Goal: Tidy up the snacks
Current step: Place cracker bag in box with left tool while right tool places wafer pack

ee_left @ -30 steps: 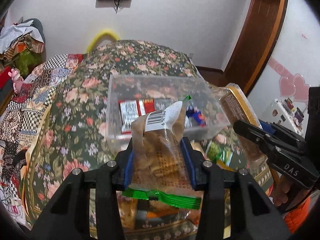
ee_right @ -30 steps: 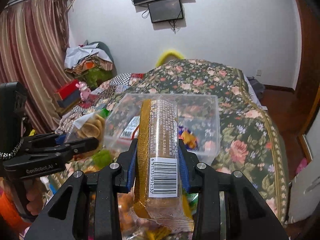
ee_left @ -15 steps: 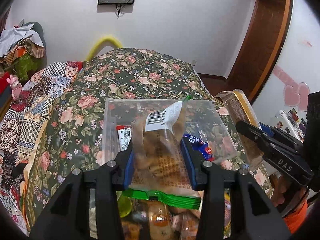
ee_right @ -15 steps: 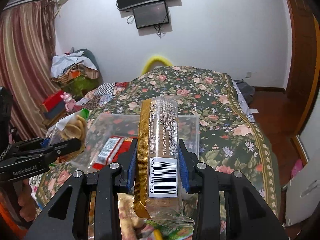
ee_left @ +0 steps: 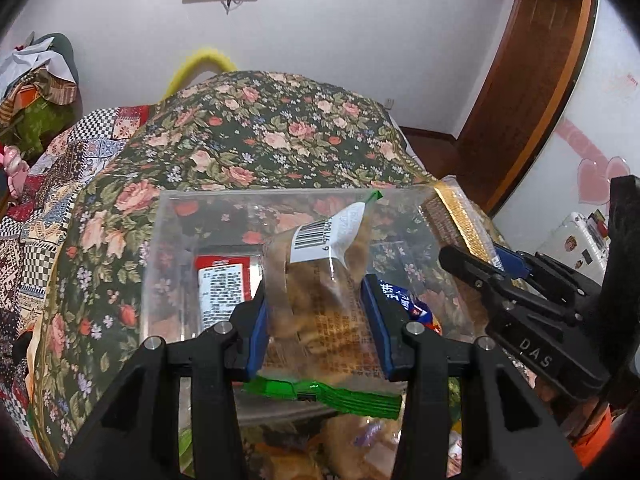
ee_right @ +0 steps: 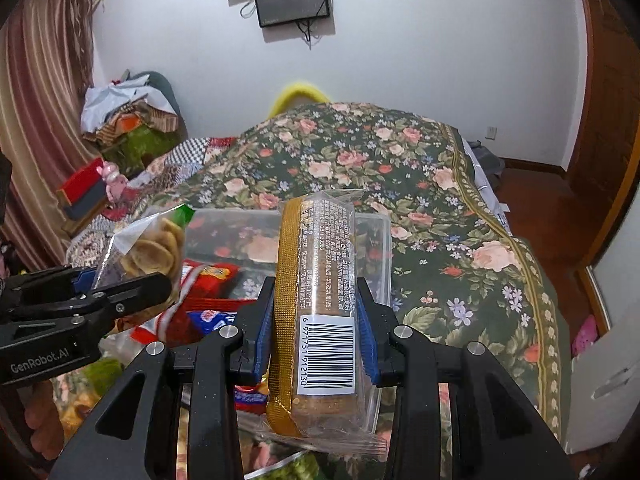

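Both grippers, left [ee_left: 316, 320] and right [ee_right: 316, 332], clamp upright snack packets over the bin [ee_left: 168, 240].

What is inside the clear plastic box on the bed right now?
The clear plastic box holds a red-and-white snack packet and a blue wrapper; the held bags hide the rest.

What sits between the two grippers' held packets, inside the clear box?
In the right wrist view, red snack packets lie in the clear box, between the left gripper's chip bag and the right gripper's gold-edged packet.
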A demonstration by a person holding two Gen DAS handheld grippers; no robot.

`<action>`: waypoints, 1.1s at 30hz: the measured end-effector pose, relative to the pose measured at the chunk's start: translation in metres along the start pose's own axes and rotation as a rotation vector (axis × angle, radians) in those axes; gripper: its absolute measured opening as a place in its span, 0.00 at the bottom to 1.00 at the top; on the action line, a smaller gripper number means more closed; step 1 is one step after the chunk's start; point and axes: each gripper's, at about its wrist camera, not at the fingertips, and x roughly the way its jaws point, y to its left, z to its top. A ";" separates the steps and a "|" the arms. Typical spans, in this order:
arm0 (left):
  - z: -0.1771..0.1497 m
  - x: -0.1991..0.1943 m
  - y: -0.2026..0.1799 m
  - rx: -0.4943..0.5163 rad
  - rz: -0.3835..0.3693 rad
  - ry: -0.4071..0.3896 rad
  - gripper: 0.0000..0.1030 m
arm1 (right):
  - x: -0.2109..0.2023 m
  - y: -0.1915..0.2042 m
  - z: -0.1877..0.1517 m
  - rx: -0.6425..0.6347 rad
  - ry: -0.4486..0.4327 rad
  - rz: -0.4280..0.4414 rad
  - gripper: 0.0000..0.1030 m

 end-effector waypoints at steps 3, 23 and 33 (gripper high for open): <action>0.000 0.011 0.000 -0.003 0.010 0.013 0.42 | 0.006 -0.001 -0.001 -0.008 0.018 0.002 0.32; -0.003 -0.003 -0.004 -0.001 0.005 0.028 0.47 | -0.015 0.002 -0.002 -0.008 0.016 -0.005 0.44; -0.016 -0.065 0.015 0.016 0.057 -0.051 0.61 | -0.064 0.004 -0.009 -0.003 -0.057 -0.001 0.66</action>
